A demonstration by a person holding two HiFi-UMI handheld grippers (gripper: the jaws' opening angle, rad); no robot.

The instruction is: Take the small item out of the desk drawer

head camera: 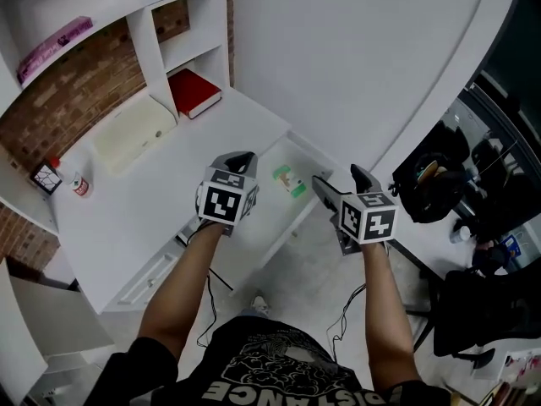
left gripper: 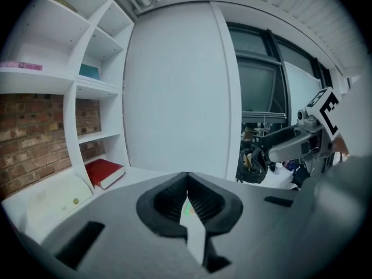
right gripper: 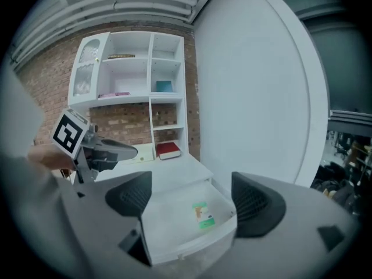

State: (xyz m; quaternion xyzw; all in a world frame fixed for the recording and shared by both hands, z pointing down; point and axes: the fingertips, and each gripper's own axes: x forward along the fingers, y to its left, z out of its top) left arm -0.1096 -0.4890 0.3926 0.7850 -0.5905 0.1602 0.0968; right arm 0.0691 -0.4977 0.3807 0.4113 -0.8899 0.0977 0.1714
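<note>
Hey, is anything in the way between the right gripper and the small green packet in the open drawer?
Nothing visible. The drawer stands open, the green packet lies alone on its floor, and the right gripper points at it with fingers apart. The left gripper is off to the side.

I'm holding my grey two-jaw left gripper (head camera: 241,159) forward with its black ribbed jaws pressed together. My grey two-jaw right gripper (head camera: 340,178) is level beside it, jaws spread wide. My bare left forearm (head camera: 182,282) and bare right forearm (head camera: 385,303) reach ahead.
</note>
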